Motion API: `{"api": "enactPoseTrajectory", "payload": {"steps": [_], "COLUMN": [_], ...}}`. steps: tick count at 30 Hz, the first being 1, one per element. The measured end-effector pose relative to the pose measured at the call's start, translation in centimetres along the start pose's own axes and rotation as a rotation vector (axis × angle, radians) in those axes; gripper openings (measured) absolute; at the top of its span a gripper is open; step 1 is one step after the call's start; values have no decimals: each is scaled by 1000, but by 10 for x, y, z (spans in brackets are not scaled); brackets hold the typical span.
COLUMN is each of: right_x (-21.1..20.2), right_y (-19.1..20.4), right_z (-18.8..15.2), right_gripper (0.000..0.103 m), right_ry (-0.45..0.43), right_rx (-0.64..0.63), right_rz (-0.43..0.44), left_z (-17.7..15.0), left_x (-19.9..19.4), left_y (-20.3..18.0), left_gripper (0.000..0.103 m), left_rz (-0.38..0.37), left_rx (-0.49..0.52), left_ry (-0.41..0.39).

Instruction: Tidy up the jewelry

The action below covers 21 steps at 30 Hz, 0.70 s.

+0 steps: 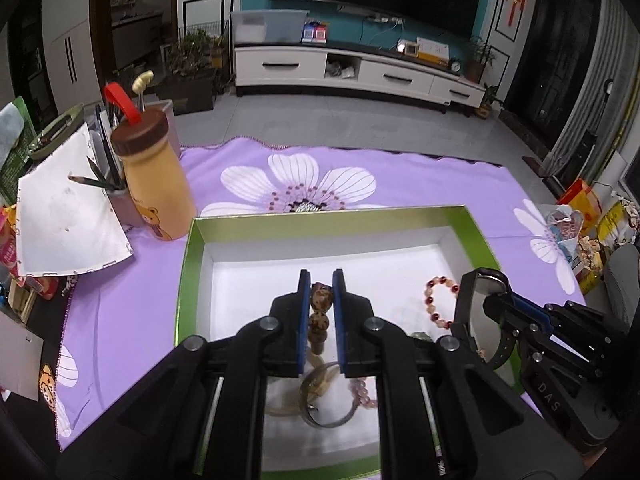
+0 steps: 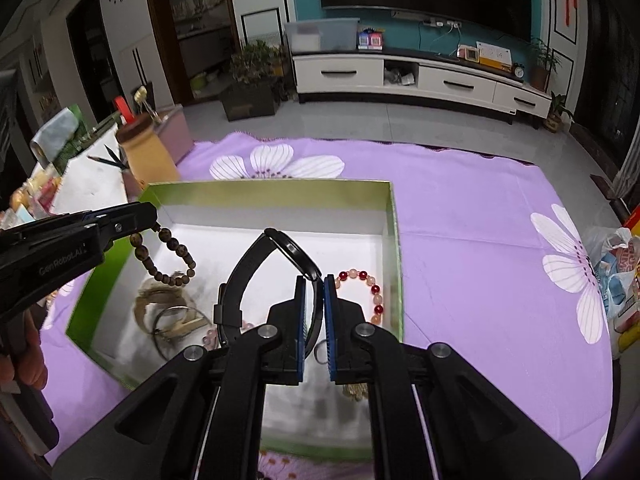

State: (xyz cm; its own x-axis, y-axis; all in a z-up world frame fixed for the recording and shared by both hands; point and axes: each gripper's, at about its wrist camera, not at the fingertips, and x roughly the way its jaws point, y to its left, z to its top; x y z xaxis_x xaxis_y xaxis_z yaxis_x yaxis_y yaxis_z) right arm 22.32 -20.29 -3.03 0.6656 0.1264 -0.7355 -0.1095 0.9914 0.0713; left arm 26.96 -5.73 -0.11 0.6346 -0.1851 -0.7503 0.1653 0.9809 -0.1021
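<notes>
Bottle (image 1: 154,172) | pencils (image 1: 98,178) beside box (image 1: 192,264) | cloth (image 1: 420,184) under

A green-rimmed white box (image 2: 394,216) sits on a purple cloth (image 2: 460,208) patterned with white flowers.

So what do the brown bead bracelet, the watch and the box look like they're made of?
Brown bead bracelet: probably wood or seed, matte and mottled. Watch: black, dull band that bends in a loop, likely rubber or plastic, with a glossier round case. Box: seemingly cardboard, thin straight walls, green outside, white inside.
</notes>
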Motion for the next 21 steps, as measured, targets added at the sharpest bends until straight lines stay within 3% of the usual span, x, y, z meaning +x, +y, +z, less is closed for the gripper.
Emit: {"api": "enactPoseTrajectory", "payload": {"steps": [4,10,12,14,16,19,21], "right_x": [18,28,25,21,14,1,-9], "right_y": [2,1,0,-2,-2,-1,-2], "right_z": [4,7,7,7,7,6,7], "right_gripper": [8,18,18,18,22,39,48], "right_ry": [47,78,73,73,71,59,48], "right_rx": [-5,3,8,13,9,4,6], "right_rz": [-5,-17,-18,-21,-22,-34,-33], "left_z": [-3,-10,-12,-12,-13,-11,-10], "left_x": [13,29,30,27,20,5,-7], "left_y": [-2,-8,-8,-7,-7,-6,-6], "left_gripper": [11,11,17,43,55,76,81], "left_rz": [14,34,46,53,63,91,89], "left_rx": [12,36,50,56,63,79,94], "left_ry": [26,78,88,85,77,64,52]}}
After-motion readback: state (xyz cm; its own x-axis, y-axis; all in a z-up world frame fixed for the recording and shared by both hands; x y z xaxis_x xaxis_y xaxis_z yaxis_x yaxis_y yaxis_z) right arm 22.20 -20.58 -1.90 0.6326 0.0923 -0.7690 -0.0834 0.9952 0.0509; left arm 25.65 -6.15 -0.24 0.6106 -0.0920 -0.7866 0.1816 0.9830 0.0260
